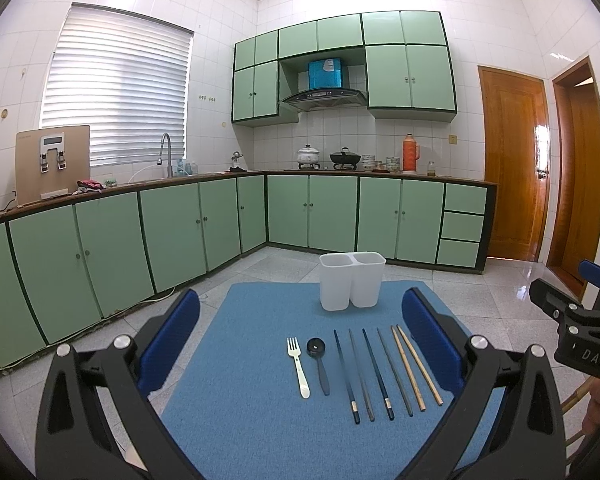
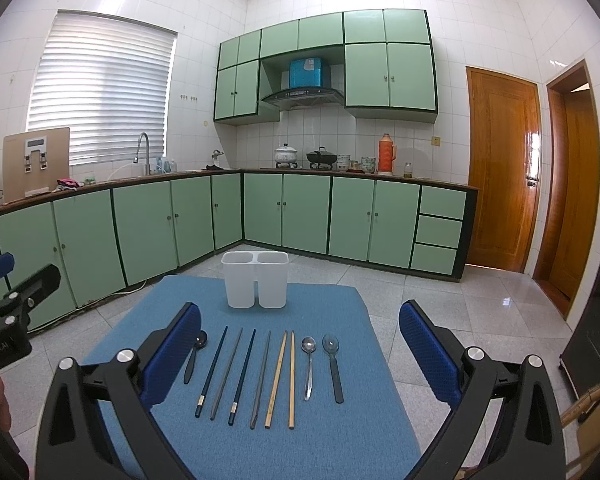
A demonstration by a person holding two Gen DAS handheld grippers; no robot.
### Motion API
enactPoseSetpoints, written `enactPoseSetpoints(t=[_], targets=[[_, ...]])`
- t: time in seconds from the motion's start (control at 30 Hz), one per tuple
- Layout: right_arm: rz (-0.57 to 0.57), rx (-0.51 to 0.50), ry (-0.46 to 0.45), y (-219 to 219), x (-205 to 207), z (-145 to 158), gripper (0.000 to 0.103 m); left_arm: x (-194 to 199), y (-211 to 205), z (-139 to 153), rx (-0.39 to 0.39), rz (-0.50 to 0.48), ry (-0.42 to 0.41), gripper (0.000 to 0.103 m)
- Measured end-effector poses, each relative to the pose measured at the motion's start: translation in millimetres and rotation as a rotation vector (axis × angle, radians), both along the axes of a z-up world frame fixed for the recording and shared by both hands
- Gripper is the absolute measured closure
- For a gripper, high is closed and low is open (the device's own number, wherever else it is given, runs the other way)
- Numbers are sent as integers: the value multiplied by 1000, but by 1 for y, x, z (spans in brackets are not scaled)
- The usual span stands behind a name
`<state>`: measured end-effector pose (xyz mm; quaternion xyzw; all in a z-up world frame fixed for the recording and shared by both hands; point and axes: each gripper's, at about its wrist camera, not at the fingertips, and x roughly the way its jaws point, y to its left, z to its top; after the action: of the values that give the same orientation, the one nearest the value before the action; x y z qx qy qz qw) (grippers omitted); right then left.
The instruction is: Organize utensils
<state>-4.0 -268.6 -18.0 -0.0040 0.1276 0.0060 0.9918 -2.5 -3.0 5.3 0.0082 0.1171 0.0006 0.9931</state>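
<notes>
Lying in a neat row on a blue mat [image 2: 340,432], the utensils all point their handles toward the near edge and their tips toward the far one. From left to right they run: a white fork [image 1: 299,366] with a pale, glossy handle, seen only from the left wrist; a black spoon [image 1: 318,362] with a round bowl; two dark blue chopsticks [image 2: 211,372] with pale bands near the handle end, set alternately with two grey chopsticks [image 2: 226,374]; a pair of tan wooden chopsticks [image 2: 284,380] lying just beside each other; a shiny metal spoon [image 2: 308,364]; and a clear-bowled spoon [image 2: 333,366] with a dark handle, the last two seen only from the right wrist. None of the pieces touch, apart from the wooden pair, which sits very close. Beyond the row, at the far middle of the mat, stands a white holder [image 2: 255,280] with two upright compartments side by side; what is inside cannot be seen. The left gripper [image 1: 300,322] hangs above the near part of the mat with its blue-padded fingers [image 1: 424,328] spread wide and nothing between them. The right gripper [image 2: 300,328] is likewise spread wide and empty, its left finger covering part of the black spoon from view. Green cabinets [image 2: 148,228] line the room behind.
</notes>
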Motion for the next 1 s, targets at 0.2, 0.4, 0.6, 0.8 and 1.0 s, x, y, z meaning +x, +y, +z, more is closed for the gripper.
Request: enactPoseSetpoints(t=[0.2, 0.4, 0.6, 0.8, 1.0], targets=[[0, 1, 1, 0, 0, 1, 6, 0, 0, -1, 1, -1, 0, 5], [2, -2, 3, -4, -2, -5, 6, -1, 6, -2, 0, 0, 3, 5], [3, -5, 11, 1, 11, -14, 6, 1, 10, -3, 0, 2, 11, 5], [5, -7, 23, 1, 13, -12, 6, 7, 8, -4, -4, 0, 28, 5], [-5, -13, 55, -2, 30, -16, 6, 28, 16, -13, -22, -5, 76, 5]])
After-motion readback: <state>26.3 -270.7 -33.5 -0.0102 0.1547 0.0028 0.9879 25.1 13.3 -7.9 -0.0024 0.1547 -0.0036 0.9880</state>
